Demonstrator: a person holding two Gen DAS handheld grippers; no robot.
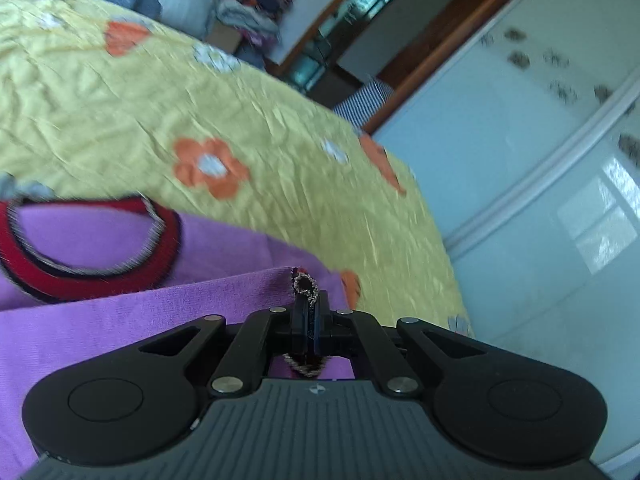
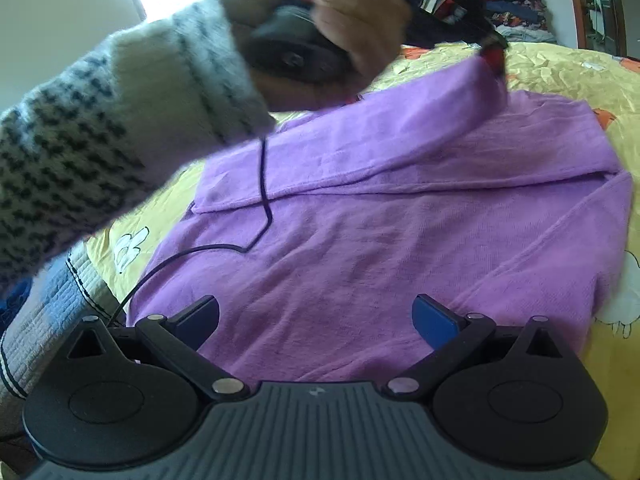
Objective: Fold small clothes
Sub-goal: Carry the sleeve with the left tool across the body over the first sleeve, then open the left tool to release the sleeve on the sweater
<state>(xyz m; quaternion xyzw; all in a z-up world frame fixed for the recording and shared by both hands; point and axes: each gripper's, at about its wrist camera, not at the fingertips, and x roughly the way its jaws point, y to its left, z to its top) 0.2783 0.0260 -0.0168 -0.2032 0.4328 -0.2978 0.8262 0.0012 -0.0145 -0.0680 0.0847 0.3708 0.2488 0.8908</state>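
Mid-fold: left claw point(image 1: 306, 300) clamped on the purple top's point(image 2: 360, 240) cuff, sleeve lifted. Right claw point(image 2: 316, 320) spread wide, empty. Next, probably lay the sleeve across.

No readable text, labels or nos. in either view. Only a tiny white logo mark, bottom centre, on the left gripper point(image 1: 307, 300) body and right gripper point(image 2: 316, 316) body; illegible.
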